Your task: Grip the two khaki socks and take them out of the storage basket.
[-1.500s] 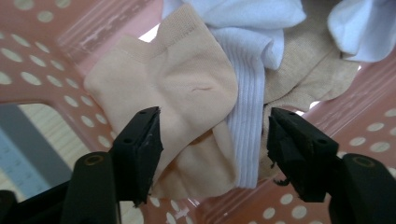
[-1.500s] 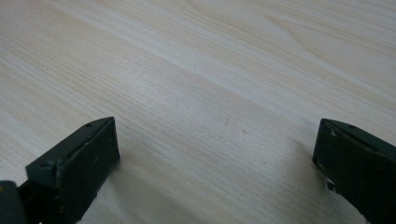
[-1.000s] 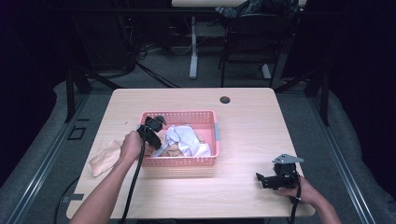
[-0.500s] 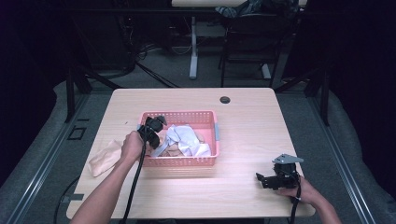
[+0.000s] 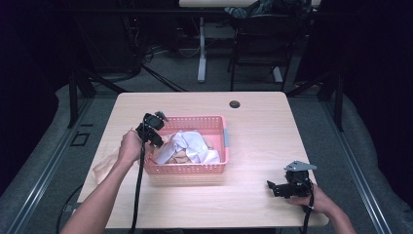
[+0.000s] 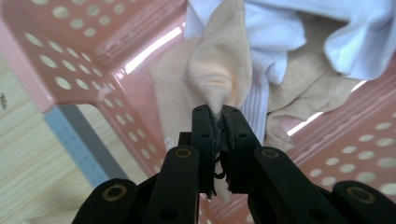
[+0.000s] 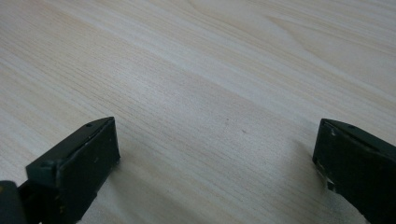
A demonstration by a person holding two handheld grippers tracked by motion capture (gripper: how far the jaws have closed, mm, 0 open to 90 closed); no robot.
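A pink perforated basket (image 5: 195,168) stands on the table, holding a white cloth (image 5: 192,144) and a beige cloth. My left gripper (image 5: 156,138) reaches into the basket's left end. In the left gripper view its jaws (image 6: 215,112) are pinched together on a fold of the beige cloth (image 6: 217,60), which pulls up into a peak beside the white cloth (image 6: 285,32). My right gripper (image 5: 273,187) rests low over the table's front right, and its jaws (image 7: 215,140) stand wide apart over bare wood with nothing between them.
Another beige cloth (image 5: 104,165) lies on the table left of the basket, under my left forearm. A dark round grommet (image 5: 234,104) sits near the table's far edge. Table legs and chairs stand on the floor beyond.
My left gripper has risen a little at the basket's left end, drawing the beige cloth up with it. The right hand and its gripper have stayed where they were.
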